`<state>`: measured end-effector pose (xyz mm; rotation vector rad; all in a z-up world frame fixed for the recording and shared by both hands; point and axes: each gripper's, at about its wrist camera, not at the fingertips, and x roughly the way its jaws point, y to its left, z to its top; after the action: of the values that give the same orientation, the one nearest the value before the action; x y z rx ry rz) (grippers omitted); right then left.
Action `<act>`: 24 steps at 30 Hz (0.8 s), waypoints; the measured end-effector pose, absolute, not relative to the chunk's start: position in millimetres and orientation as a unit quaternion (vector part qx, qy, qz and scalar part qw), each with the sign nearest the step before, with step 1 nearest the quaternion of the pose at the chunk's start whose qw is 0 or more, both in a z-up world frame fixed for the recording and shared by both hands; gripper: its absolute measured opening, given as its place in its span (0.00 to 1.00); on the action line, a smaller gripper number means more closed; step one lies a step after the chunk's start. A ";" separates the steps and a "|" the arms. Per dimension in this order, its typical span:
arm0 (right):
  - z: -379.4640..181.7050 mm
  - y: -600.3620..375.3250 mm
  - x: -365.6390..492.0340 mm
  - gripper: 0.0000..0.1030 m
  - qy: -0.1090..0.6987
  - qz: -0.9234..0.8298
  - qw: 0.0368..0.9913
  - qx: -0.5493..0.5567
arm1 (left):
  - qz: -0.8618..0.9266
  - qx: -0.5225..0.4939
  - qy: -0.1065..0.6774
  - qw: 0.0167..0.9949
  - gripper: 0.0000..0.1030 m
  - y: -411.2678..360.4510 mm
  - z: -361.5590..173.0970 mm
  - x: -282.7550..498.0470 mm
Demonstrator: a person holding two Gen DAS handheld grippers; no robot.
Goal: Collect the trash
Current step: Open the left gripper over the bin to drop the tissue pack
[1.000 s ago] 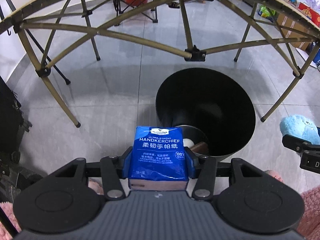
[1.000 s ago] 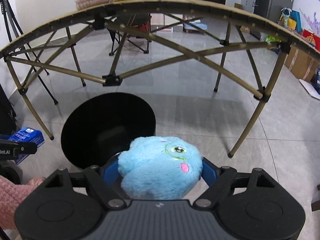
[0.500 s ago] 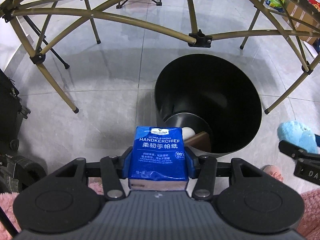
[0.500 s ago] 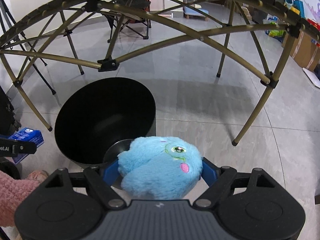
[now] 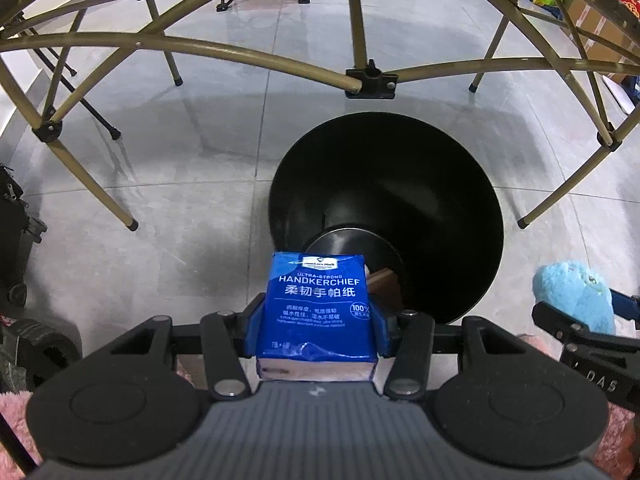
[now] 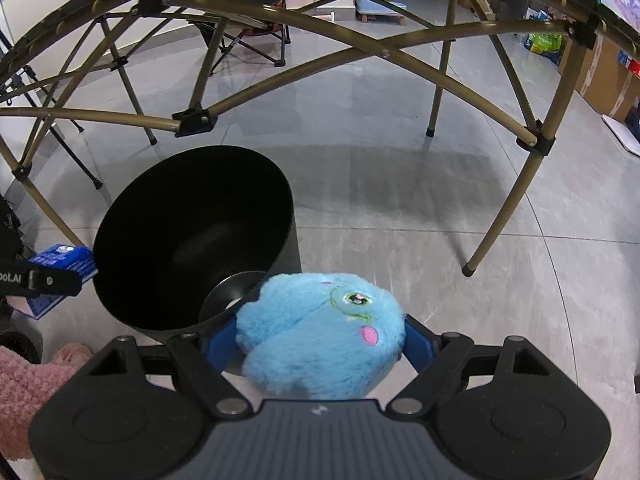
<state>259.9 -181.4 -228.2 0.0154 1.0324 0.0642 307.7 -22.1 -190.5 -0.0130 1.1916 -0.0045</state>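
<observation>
My left gripper is shut on a blue handkerchief pack, held over the near left rim of a black round trash bin. A brown item lies at the bin's bottom. In the right wrist view my right gripper is shut on a fluffy blue plush toy, just at the near right edge of the same bin. The plush toy also shows at the right of the left wrist view, and the handkerchief pack at the left of the right wrist view.
Olive folding table legs and cross bars arch over the bin on a grey tiled floor. Pink fuzzy sleeves show at the lower edges. Black gear stands at the left. A folding chair and boxes sit farther back.
Both grippers have moved closer to the bin and tilted downward; the bin looms larger and nearer in both views. The pack and the plush stay gripped.
</observation>
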 end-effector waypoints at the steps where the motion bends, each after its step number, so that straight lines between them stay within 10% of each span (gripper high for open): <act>1: -228.9 -182.4 260.4 0.80 0.494 0.029 0.869 0.008 | -0.003 -0.006 0.561 0.828 0.50 -23.7 -190.0 309.5; 24: -245.5 -215.1 270.8 0.80 0.506 -0.027 0.862 0.027 | -0.028 -0.020 0.572 0.819 0.50 -75.9 -200.1 348.6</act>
<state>270.8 -215.1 -245.5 0.0565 1.0603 -0.0574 348.6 -75.9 -200.1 -0.0418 1.2193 -0.0600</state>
